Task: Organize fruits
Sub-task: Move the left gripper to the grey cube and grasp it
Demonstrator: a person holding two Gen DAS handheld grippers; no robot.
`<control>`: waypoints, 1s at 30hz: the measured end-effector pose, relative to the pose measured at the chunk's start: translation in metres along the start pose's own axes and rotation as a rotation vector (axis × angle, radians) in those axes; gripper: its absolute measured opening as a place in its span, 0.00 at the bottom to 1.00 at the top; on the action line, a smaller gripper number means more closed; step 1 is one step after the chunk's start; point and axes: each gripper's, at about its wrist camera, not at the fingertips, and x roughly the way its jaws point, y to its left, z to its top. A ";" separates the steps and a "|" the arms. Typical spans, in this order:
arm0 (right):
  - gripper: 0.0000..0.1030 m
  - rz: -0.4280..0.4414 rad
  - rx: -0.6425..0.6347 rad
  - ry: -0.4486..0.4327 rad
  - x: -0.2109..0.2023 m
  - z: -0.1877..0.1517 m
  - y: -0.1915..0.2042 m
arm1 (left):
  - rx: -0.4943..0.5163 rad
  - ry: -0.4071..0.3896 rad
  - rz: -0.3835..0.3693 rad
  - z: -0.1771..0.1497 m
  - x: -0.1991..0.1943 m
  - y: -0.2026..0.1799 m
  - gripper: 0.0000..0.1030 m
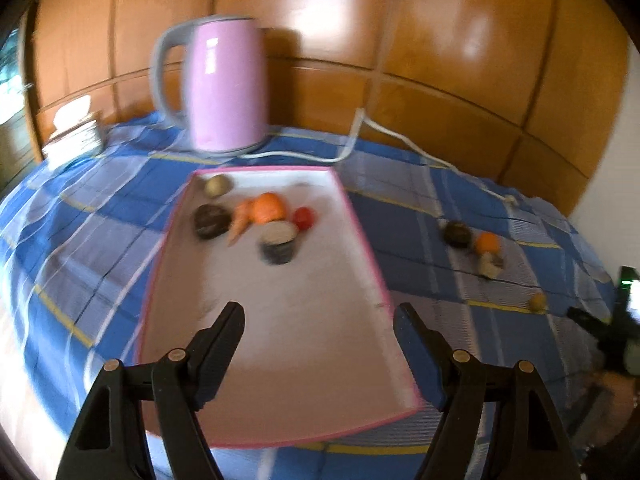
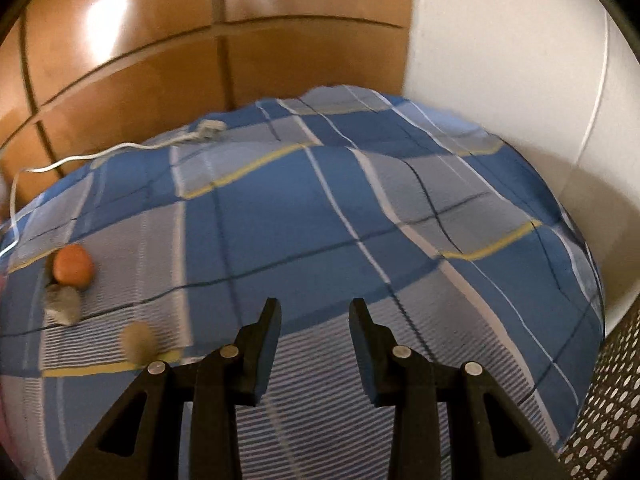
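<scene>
A pink-rimmed white tray [image 1: 362, 236] lies on the blue checked cloth. In it are a tan round fruit [image 1: 218, 185], a dark round fruit [image 1: 212, 221], a carrot [image 1: 241, 222], an orange [image 1: 270, 207], a small red fruit [image 1: 304, 218] and a dark cut piece with a pale top [image 1: 277, 242]. My left gripper [image 1: 319, 320] is open and empty above the tray's near half. To the right of the tray, on the cloth, lie a dark fruit [image 1: 457, 233], an orange [image 1: 487, 243], a pale piece [image 1: 490, 266] and a small tan fruit [image 1: 538, 302]. My right gripper [image 2: 315, 318] is open and empty above the cloth; the orange [image 2: 72, 265], pale piece [image 2: 62, 304] and tan fruit [image 2: 137, 340] lie to its left.
A pink kettle [image 1: 226, 84] stands behind the tray, its white cord [image 1: 400, 140] running right along the cloth. A stack of papers [image 1: 74, 136] sits at the far left. Wooden panels [image 1: 440, 40] back the table. A white wall [image 2: 500, 60] and a perforated bin [image 2: 600, 400] are to the right.
</scene>
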 end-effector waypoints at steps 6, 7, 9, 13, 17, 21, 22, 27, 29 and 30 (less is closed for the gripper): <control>0.37 -0.039 -0.002 -0.019 0.010 -0.009 -0.004 | 0.091 0.044 -0.111 0.013 0.016 -0.044 0.73; 0.38 -0.038 0.000 -0.023 0.010 -0.010 -0.003 | 0.103 0.059 -0.135 0.015 0.021 -0.051 0.72; 0.40 -0.030 0.009 -0.029 0.011 -0.010 -0.004 | 0.124 0.100 -0.179 0.019 0.033 -0.068 0.70; 0.45 -0.017 0.010 -0.035 0.011 -0.011 -0.003 | 0.203 0.133 -0.229 0.024 0.052 -0.101 0.66; 0.52 -0.006 0.004 -0.040 0.012 -0.012 -0.001 | 0.258 0.170 -0.280 0.029 0.074 -0.132 0.55; 0.55 0.001 -0.004 -0.042 0.014 -0.012 0.001 | 0.281 0.219 -0.305 0.034 0.098 -0.155 0.43; 0.55 0.002 -0.004 -0.043 0.014 -0.012 0.001 | 0.287 0.227 -0.308 0.034 0.104 -0.161 0.42; 0.56 0.009 0.000 -0.046 0.014 -0.012 0.001 | 0.309 0.241 -0.291 0.039 0.127 -0.184 0.42; 0.57 0.011 -0.001 -0.047 0.015 -0.012 0.001 | 0.320 0.247 -0.286 0.040 0.136 -0.192 0.42; 0.58 0.011 -0.002 -0.047 0.015 -0.012 0.001 | 0.328 0.252 -0.276 0.040 0.141 -0.196 0.42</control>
